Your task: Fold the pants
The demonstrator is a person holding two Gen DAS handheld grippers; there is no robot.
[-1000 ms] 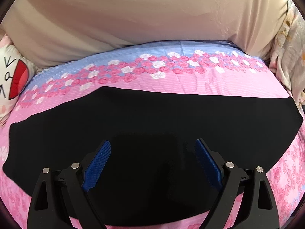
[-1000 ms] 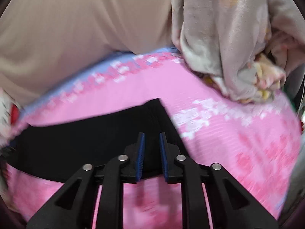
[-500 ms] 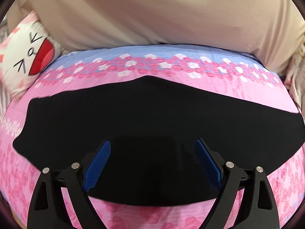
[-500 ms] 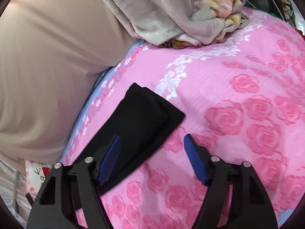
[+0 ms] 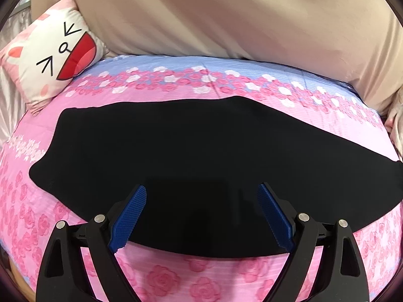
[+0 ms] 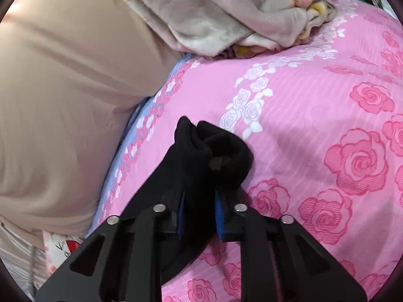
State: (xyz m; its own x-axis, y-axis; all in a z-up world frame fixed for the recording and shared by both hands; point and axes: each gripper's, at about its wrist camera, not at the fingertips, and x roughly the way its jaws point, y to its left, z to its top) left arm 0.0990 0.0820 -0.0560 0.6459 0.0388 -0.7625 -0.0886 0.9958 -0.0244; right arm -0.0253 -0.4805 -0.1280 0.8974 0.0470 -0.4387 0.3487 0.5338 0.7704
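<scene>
R gripper (image 6: 199, 211) fingers just closed, pinching the bunched end of the black pants (image 5: 201, 156) at frame centre, L gripper (image 5: 201, 216) wide open over the flat mid-section w/ nothing held; next, probably lift that end across.

Bed: we see a pink rose-print sheet (image 5: 201, 279) with a blue band.
Behind: our beige padded headboard (image 5: 226, 17), cartoon-face pillow (image 5: 50, 50), crumpled blanket (image 6: 226, 12).

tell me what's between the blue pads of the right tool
A bunched end of the black pants, pinched by the right tool as its jaws have just been closing; this shows in the right wrist view.
</scene>
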